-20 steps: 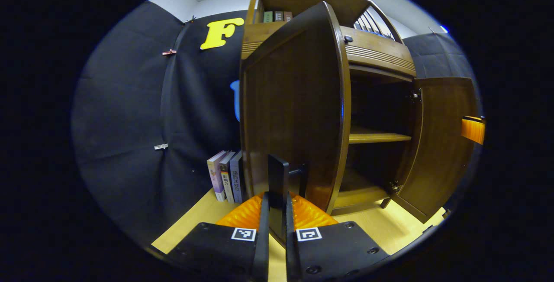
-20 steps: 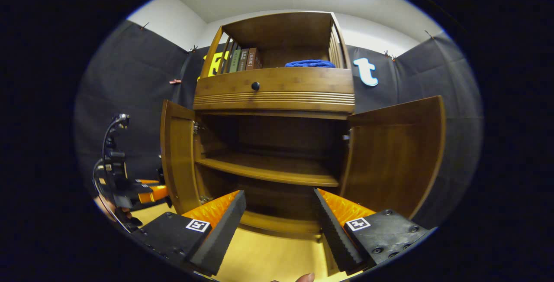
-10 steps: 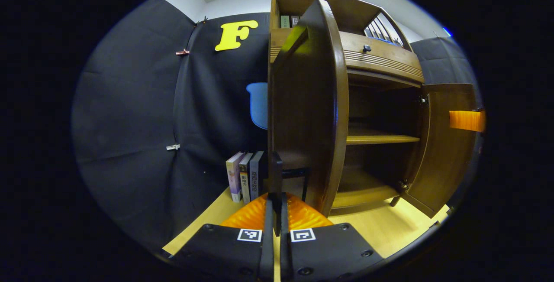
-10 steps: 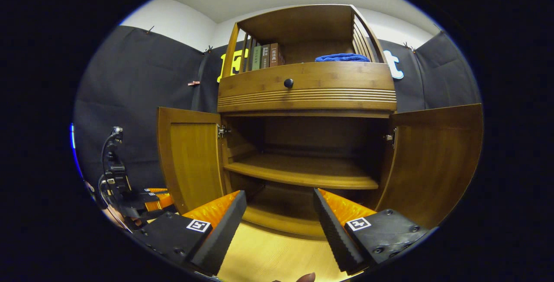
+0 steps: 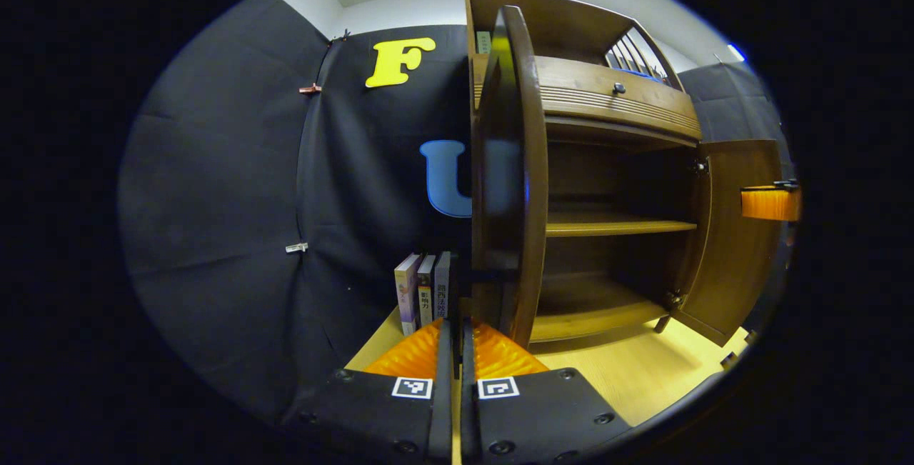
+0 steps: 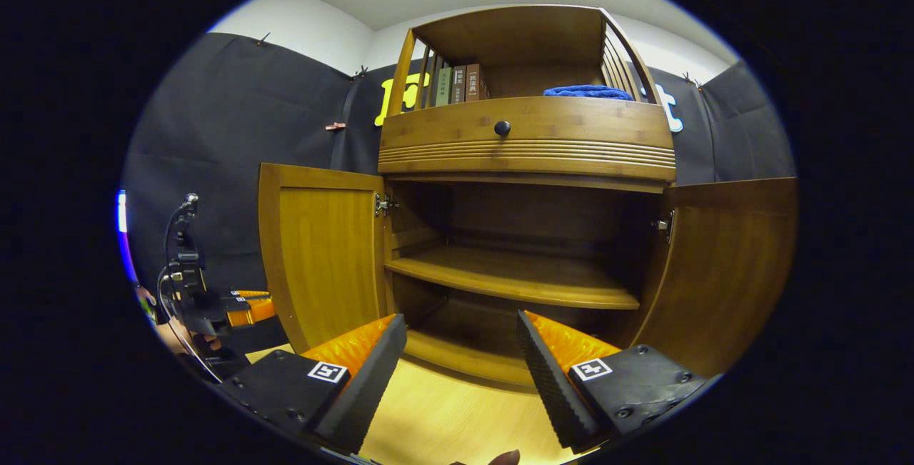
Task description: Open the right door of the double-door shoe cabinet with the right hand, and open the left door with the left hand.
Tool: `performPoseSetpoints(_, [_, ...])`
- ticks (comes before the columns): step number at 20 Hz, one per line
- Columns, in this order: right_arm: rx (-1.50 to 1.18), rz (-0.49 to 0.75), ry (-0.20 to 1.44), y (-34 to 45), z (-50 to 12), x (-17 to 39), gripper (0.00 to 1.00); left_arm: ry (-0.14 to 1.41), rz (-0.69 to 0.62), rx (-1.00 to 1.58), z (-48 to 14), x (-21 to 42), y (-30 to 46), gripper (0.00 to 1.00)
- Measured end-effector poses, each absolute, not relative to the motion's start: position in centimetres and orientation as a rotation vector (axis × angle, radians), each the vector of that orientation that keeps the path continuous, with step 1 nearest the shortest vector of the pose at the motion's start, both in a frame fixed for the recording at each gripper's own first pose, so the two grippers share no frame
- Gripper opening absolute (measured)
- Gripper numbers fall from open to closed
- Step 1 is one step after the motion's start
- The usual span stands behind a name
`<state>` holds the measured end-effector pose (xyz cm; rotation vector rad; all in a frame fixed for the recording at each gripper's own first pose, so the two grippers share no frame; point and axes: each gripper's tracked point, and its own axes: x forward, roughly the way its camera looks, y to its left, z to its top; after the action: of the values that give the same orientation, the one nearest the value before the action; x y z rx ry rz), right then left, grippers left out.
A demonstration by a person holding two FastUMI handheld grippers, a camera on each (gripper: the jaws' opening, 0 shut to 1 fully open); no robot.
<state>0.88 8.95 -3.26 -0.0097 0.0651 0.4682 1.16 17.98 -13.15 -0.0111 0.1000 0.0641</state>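
Wooden left door (image 5: 508, 165) open, left claw (image 5: 452, 336) closed, right claw (image 6: 460, 358) spread

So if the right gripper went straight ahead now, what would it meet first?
Likely the cabinet's bottom ledge: the open right gripper points between both swung-open doors, low, under the shelf. Depth is uncertain.

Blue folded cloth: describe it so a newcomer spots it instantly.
Find the wooden cabinet with both doors swung open. On its open top shelf, right of the upright books, lies the blue cloth, the only soft, flat item there.
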Motion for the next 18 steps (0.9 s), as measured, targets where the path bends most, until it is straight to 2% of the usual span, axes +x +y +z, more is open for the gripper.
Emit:
performPoseSetpoints(1, [-0.012, 0.47, 0.067, 9.0, -3.4, 0.9, 0.98, 0.097, 0.063, -0.003, -13.0, 1.0, 18.0, 0.12])
performPoseSetpoints(2, [-0.012, 0.471, 0.068, 9.0, -3.3, 0.9, 0.96, 0.095, 0.063, 0.003, -12.9, 0.7, 17.9, 0.07])
performPoseSetpoints(4, [-0.009, 0.469, 0.061, 10.0, -2.9, 0.6, 0.96, 0.089, 0.072, 0.015, -12.7, 0.3, 17.8, 0.07])
performPoseSetpoints(9, [-0.081, 0.395, -0.029, 9.6, -1.3, 1.8, 0.98, 0.072, 0.195, 0.008, -12.0, -2.4, 19.2, 0.1])
performPoseSetpoints(10, [-0.085, 0.375, -0.048, 9.6, -0.9, 2.2, 0.95, 0.06, 0.21, -0.008, -11.6, -3.5, 19.2, 0.1])
performPoseSetpoints(11, [-0.084, 0.358, -0.062, 9.7, -0.7, 2.5, 0.98, 0.053, 0.221, -0.024, -11.3, -4.5, 19.3, 0.1])
performPoseSetpoints(12, [-0.08, 0.342, -0.075, 9.6, -0.3, 2.7, 0.95, 0.045, 0.234, -0.034, -10.9, -5.8, 19.2, 0.14])
performPoseSetpoints(15, [-0.061, 0.324, -0.103, 9.9, 0.4, 3.2, 0.98, 0.014, 0.269, -0.024, -8.8, -8.7, 19.0, 0.54])
performPoseSetpoints(16, [-0.046, 0.325, -0.1, 10.0, 0.5, 3.3, 0.96, 0.003, 0.276, -0.019, -8.0, -9.3, 18.6, 0.67])
performPoseSetpoints(18, [-0.021, 0.318, -0.101, 9.9, 0.7, 3.3, 0.98, -0.014, 0.272, -0.032, -6.4, -9.6, 17.6, 0.89])
